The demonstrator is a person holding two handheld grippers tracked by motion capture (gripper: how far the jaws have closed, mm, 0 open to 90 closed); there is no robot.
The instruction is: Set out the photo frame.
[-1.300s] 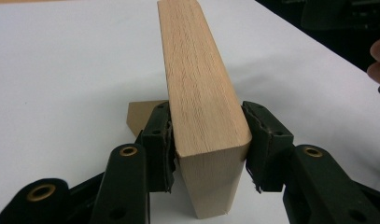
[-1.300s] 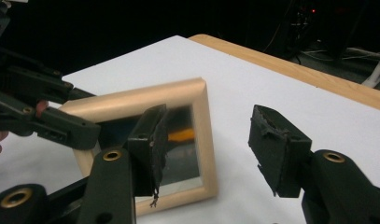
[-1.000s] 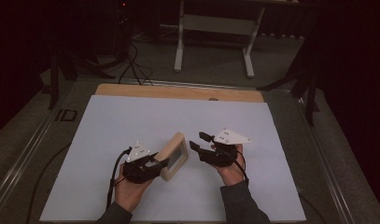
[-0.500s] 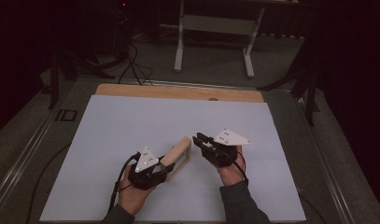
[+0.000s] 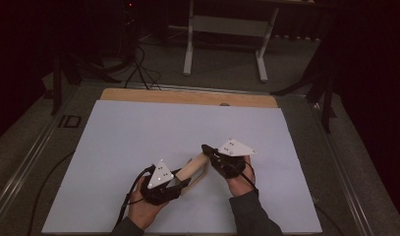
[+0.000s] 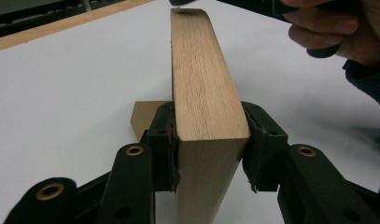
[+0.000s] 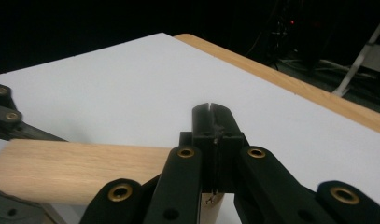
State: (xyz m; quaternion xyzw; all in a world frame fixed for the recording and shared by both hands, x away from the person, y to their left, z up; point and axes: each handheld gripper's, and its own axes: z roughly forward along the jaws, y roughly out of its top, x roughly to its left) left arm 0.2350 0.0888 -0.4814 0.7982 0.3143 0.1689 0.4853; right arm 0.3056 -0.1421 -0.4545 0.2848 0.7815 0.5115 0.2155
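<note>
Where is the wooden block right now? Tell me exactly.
In the high view the wooden block sits low and centre over the white table, clamped on edge in the left gripper, its far end at the shut right gripper.

A lab is shown: a white surface [image 5: 138,137] is set in a dark room with cables [image 5: 138,69] and a metal stand [image 5: 227,29].

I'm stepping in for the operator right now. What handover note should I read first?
Left claw: shut on the wooden block, gripping its two broad faces, block held on edge over the white table sheet.
Right claw: jaws have just closed and meet; it sits at the block's far end, above its edge, apparently with nothing clamped.
Done: block picked up by the left.
Left: apparently a second grip or a placement; confirm before moving.
</note>
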